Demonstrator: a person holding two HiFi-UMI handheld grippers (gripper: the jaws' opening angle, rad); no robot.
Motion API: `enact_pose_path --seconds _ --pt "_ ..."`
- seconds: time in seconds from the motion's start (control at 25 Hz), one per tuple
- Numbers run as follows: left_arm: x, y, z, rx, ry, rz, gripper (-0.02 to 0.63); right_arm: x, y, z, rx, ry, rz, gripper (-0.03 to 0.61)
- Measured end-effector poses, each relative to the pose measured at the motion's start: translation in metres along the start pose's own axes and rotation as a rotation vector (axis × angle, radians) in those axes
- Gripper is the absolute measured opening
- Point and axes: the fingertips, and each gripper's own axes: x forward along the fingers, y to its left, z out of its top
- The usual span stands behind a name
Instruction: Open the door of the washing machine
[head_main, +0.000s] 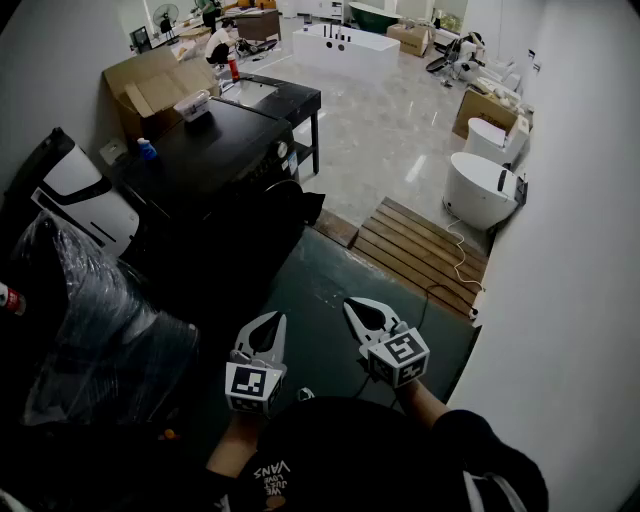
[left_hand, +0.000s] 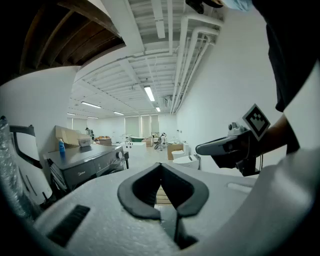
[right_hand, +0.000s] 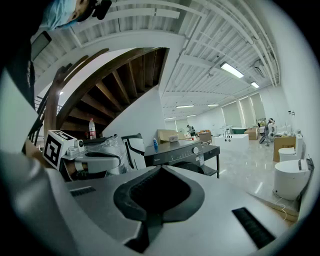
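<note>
The black washing machine (head_main: 205, 165) stands ahead on the left, its round door (head_main: 285, 210) facing the green floor and looking closed. It also shows in the left gripper view as the washing machine (left_hand: 87, 162), and in the right gripper view as the washing machine (right_hand: 177, 152). My left gripper (head_main: 274, 318) and right gripper (head_main: 352, 304) hover side by side low in the head view, well short of the machine. Both are shut with nothing between the jaws. The left gripper's own tips (left_hand: 161, 165) and the right gripper's own tips (right_hand: 160, 168) meet in their views.
A blue bottle (head_main: 146, 150) and a white box (head_main: 192, 105) sit on the washer's top. Plastic-wrapped dark goods (head_main: 90, 330) lie at my left. A wooden pallet (head_main: 420, 250), a white toilet (head_main: 480, 185) and a wall are at the right. A black table (head_main: 280, 95) stands behind the machine.
</note>
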Motion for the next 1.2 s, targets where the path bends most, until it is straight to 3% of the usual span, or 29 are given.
enact_pose_path --seconds 0.32,0.56,0.8,0.92,1.2 --pt "-0.003 0.037 -0.010 -0.012 0.003 -0.045 0.015 0.031 0.016 -0.003 -0.002 -0.044 -0.025 0.008" --pt "0.004 0.050 -0.027 -0.030 0.015 -0.150 0.018 0.051 0.015 -0.001 0.011 -0.069 -0.062 0.025" --pt "0.030 0.076 -0.032 -0.028 0.034 -0.110 0.029 0.072 -0.018 0.001 0.025 -0.054 -0.078 0.069" --pt "0.055 0.084 -0.038 -0.040 0.049 -0.095 0.120 0.092 -0.045 0.002 0.021 -0.039 -0.054 0.081" --pt "0.144 0.101 -0.035 -0.096 0.120 0.031 0.192 0.147 -0.127 0.018 -0.014 0.035 0.077 0.163"
